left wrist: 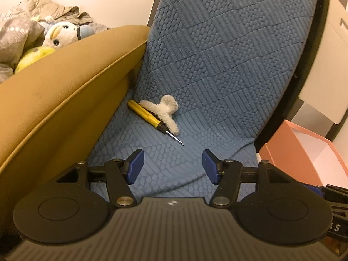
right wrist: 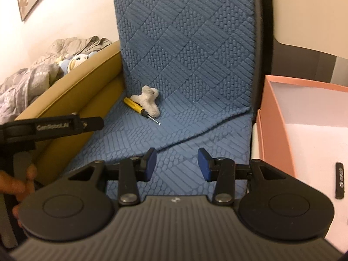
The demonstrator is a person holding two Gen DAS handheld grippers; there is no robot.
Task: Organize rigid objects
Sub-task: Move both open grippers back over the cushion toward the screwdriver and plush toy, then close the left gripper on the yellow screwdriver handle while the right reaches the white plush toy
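Observation:
A yellow-handled screwdriver [left wrist: 148, 114] [right wrist: 133, 106] lies on the blue quilted seat cover [left wrist: 217, 65] [right wrist: 184, 76], tip toward me. A fluffy white hair claw clip [left wrist: 164, 111] [right wrist: 148, 101] rests partly over its shaft. My left gripper [left wrist: 173, 166] is open and empty, just short of the screwdriver tip. Farther back over the seat, my right gripper [right wrist: 176, 166] is also open with nothing between its blue pads. The pink box [left wrist: 304, 158] [right wrist: 282, 119] stands to the right, with a small black flat object [right wrist: 340, 180] on its white floor.
A tan sofa arm [left wrist: 65, 87] [right wrist: 71, 95] borders the seat on the left, with plush toys [left wrist: 63, 34] and bedding behind it. The left gripper's body and a hand [right wrist: 19, 184] show at the right wrist view's left edge. A white panel [left wrist: 326, 65] stands behind the box.

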